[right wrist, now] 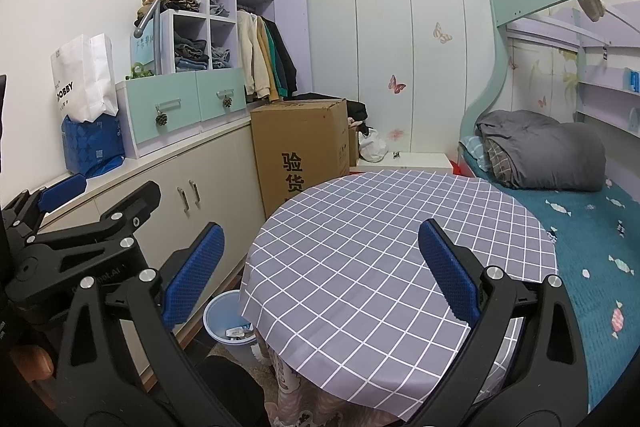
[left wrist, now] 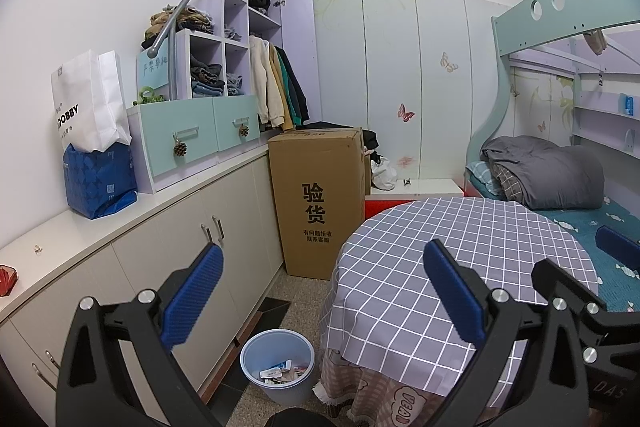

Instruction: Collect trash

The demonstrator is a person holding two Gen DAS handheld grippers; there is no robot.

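Observation:
A light blue trash bin (left wrist: 278, 363) stands on the floor between the cabinets and the round table, with paper scraps and wrappers (left wrist: 280, 373) inside. It also shows in the right wrist view (right wrist: 228, 323), partly hidden by the tablecloth. My left gripper (left wrist: 320, 291) is open and empty, held above the bin and the table's left edge. My right gripper (right wrist: 320, 271) is open and empty over the round table (right wrist: 380, 259). The left gripper also shows at the left of the right wrist view (right wrist: 100, 203).
The table has a grey checked cloth (left wrist: 460, 247). A tall cardboard box (left wrist: 316, 199) stands behind it. White cabinets (left wrist: 180, 235) run along the left wall with bags (left wrist: 98, 179) on top. A bunk bed (right wrist: 560, 167) with a grey duvet is at right.

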